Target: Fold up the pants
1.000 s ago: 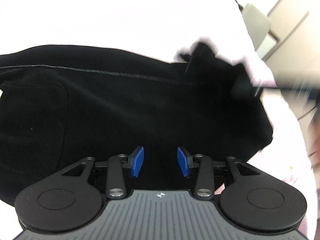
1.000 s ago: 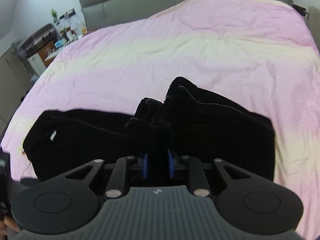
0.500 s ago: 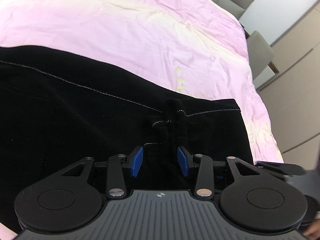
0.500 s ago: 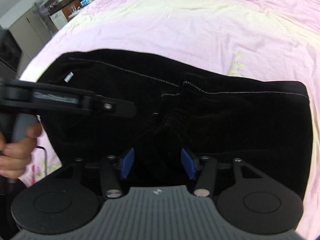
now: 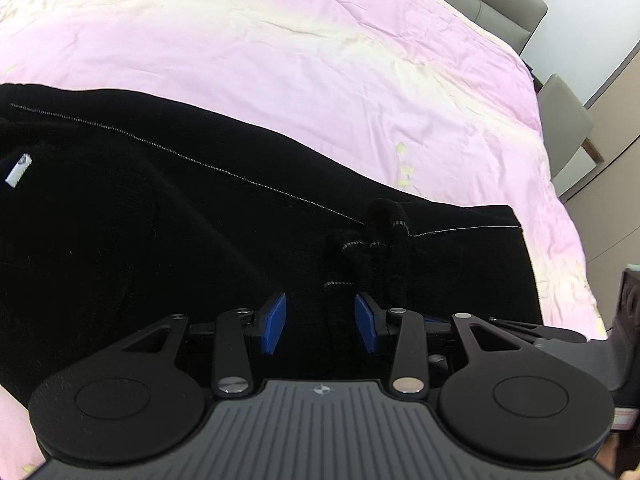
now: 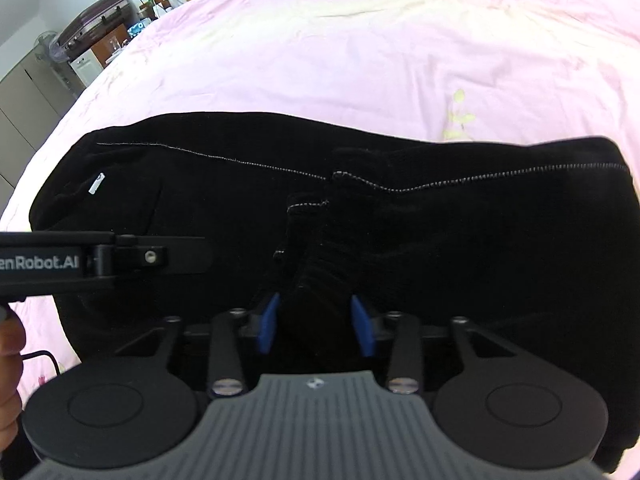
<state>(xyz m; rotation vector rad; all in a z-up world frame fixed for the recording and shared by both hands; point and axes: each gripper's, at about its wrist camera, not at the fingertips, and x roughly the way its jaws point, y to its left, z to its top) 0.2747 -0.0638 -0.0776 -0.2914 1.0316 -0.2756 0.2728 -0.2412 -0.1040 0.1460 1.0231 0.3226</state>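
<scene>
Right wrist view: your right gripper (image 6: 314,326) has just been closing, and a bunched ridge of the black pants (image 6: 460,240) sits between its fingers. Your left gripper (image 5: 320,328) hangs released over them. The pants look folded; that lump needs flattening.

Wrinkled pink-and-cream bedsheet (image 5: 320,60) is covering the bed. Grey padded headboard (image 5: 500,4) is standing behind it. Beige cabinet panels (image 5: 612,128) are flanking one side; cluttered brown sideboard (image 6: 96,40) is sitting opposite.

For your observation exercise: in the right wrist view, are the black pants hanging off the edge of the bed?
No: the black pants lie flat on the pink bedspread.
</scene>
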